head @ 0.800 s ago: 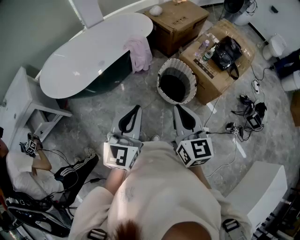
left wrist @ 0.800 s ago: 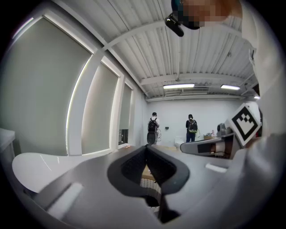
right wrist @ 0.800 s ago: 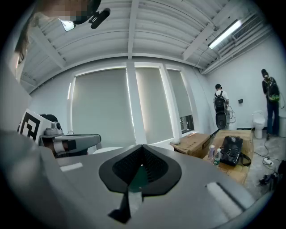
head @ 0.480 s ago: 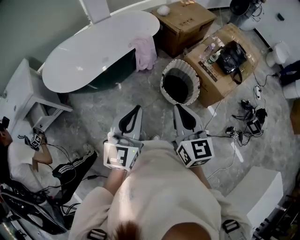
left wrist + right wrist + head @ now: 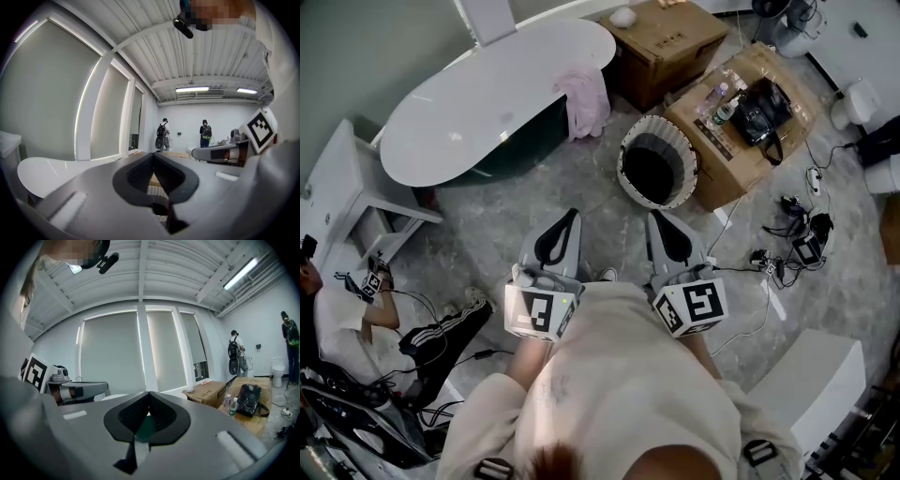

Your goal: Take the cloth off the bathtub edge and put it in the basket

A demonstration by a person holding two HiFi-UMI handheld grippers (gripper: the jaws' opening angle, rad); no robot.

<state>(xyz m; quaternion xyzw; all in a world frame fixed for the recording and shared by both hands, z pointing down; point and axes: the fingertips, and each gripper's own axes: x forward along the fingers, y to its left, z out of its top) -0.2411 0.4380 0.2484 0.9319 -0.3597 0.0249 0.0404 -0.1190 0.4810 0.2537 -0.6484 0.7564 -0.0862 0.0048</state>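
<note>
Both claws are held out level in front of the person, side by side above the grey floor, and both are empty. The left claw [image 5: 571,219] has its jaws closed with the tips meeting; in the left gripper view [image 5: 153,155] nothing sits between the pads. The right claw [image 5: 656,220] is closed the same way, tips together and gripping nothing, as the right gripper view [image 5: 149,394] shows.

The pink cloth [image 5: 586,101] hangs over the rim of the white bathtub [image 5: 487,103], at the end of the tub nearest the basket, with its lower part drooping down the dark outer side. It is well apart from both claws.

The round woven basket [image 5: 661,125] stands on the floor just to the right of that end of the tub, ahead of the right claw, and its dark inside looks empty. A cardboard box [image 5: 741,141] touches the basket's right side and carries a black bag [image 5: 759,98]. A second cardboard box [image 5: 670,42] stands beyond the cloth, near the tub's end.
</note>
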